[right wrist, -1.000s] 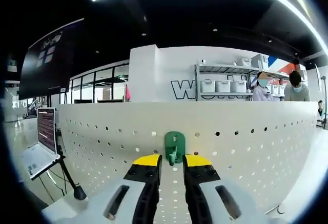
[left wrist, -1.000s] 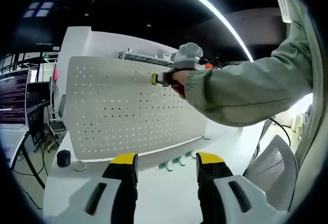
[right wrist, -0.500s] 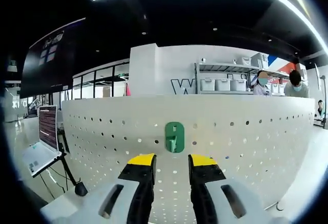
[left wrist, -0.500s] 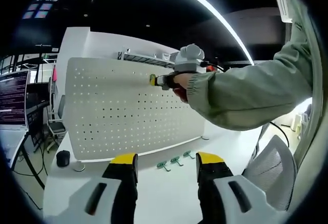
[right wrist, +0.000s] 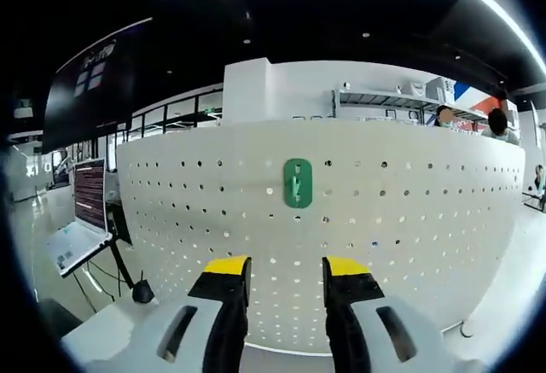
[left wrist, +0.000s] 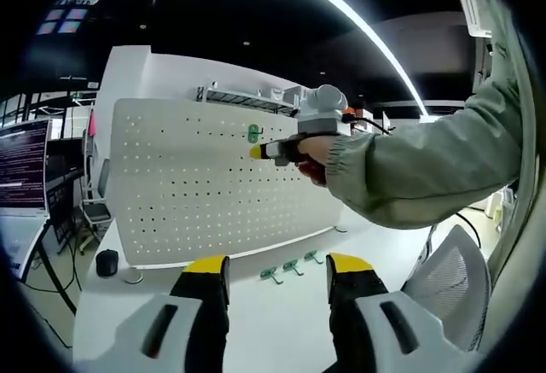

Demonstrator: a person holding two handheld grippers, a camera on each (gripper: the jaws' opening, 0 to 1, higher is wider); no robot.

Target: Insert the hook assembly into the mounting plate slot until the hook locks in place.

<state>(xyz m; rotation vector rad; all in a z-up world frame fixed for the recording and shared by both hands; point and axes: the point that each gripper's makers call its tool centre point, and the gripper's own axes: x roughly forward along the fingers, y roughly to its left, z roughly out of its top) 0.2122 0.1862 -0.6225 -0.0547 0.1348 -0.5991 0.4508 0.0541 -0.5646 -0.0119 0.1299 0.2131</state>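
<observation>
Right gripper view: green hook (right wrist: pixel 297 183) seated on the white pegboard (right wrist: pixel 409 219) near its top edge, long axis upright along the board, prong toward the viewer. Right gripper (right wrist: pixel 286 266) near the board, jaws parted, holding nothing. Left gripper view: left gripper (left wrist: pixel 277 264) open and empty above the table (left wrist: pixel 281 322); three spare hooks (left wrist: pixel 293 269) lie at the board's foot.

The hook (right wrist: pixel 297 183) is green against a white pegboard (right wrist: pixel 409 219) dotted with a regular grid of small dark holes. Three more green hooks (left wrist: pixel 293 269) lie on the white counter (left wrist: pixel 111 305). Both the left gripper (left wrist: pixel 277 272) and the right gripper (right wrist: pixel 287 272) have yellow tips on black jaws with pale grey bodies, and the person's sleeve (left wrist: pixel 426 168) is grey-green.
</observation>
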